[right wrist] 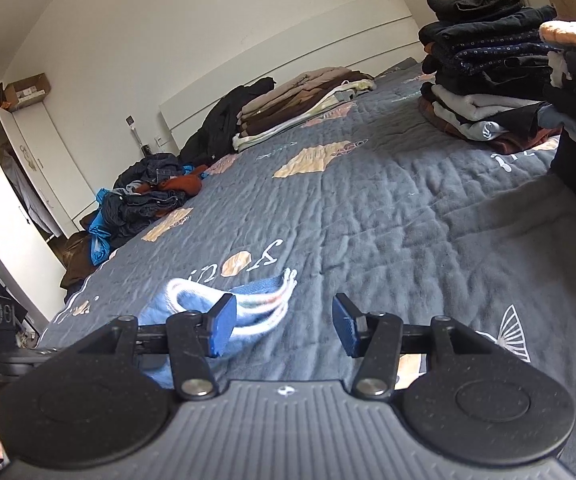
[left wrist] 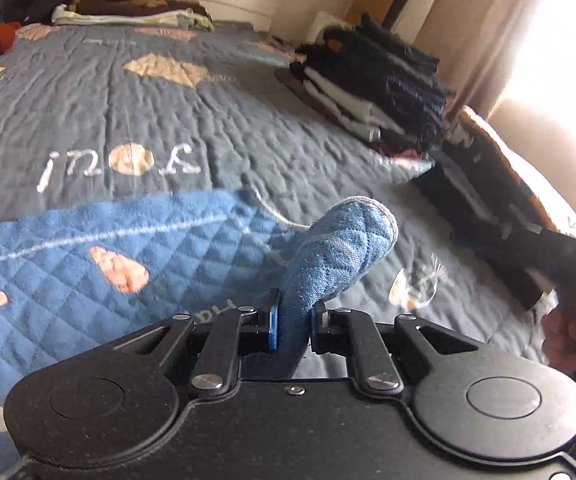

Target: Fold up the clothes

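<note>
Your bedroom: a quilted grey bedspread (right wrist: 368,200) covers the bed.
White walls and a pale headboard (right wrist: 288,52) back folded stacks (right wrist: 484,84). The blue quilted garment (left wrist: 87,256) lies near you, a fold pinched in your left claw (left wrist: 294,326); your right claw (right wrist: 283,328) is spread, holding nothing.

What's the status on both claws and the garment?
Left claw shut on blue quilted garment. Right claw open, empty. Bedspread ahead unobstructed.
</note>
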The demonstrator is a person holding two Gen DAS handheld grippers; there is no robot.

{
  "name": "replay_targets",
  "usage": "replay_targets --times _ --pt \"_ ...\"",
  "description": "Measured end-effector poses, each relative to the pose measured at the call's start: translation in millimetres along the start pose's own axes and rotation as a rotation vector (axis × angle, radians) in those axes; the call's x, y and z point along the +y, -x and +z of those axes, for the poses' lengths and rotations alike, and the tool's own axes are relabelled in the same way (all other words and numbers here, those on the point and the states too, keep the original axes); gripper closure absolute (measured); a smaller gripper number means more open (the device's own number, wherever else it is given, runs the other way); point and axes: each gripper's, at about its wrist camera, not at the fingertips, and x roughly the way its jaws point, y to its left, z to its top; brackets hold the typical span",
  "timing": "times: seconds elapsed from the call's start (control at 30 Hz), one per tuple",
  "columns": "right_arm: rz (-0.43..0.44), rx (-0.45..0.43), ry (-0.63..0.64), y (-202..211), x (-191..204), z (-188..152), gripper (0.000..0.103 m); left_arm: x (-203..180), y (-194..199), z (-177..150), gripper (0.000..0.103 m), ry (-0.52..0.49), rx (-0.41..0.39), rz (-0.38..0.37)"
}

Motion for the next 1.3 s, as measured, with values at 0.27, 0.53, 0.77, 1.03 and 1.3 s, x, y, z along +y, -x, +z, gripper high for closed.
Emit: replay_targets --times 0.27,0.53,0.77,1.03,1.3 --pt "0.0 -0.007 -0.009 1.2 -0.5 1.4 0.05 -83.8 -37.4 -64.3 0.049 -0.662 -0.041 0.365" --pt "-0.004 -0.002 -0.022 1.0 -3.6 1.8 0.05 -111.9 -84.7 -108.8 0.078 -1.059 -0.122 0.579" --pt "0.003 -0.016 -0.042 6.4 -8.2 5.1 0.05 -116.0 -54.8 -84.2 0.091 -0.839 -0.121 0.464" --pt "0.005 -0.024 -0.051 16.1 -13.9 12.0 0.049 -152.1 -9.1 -88.8 0.091 -0.751 -0.132 0.316" --pt "-0.023 0.064 -0.025 5.7 -16.1 4.1 0.049 -162.5 -12.9 -126.4 0.059 -0.805 0.012 0.262"
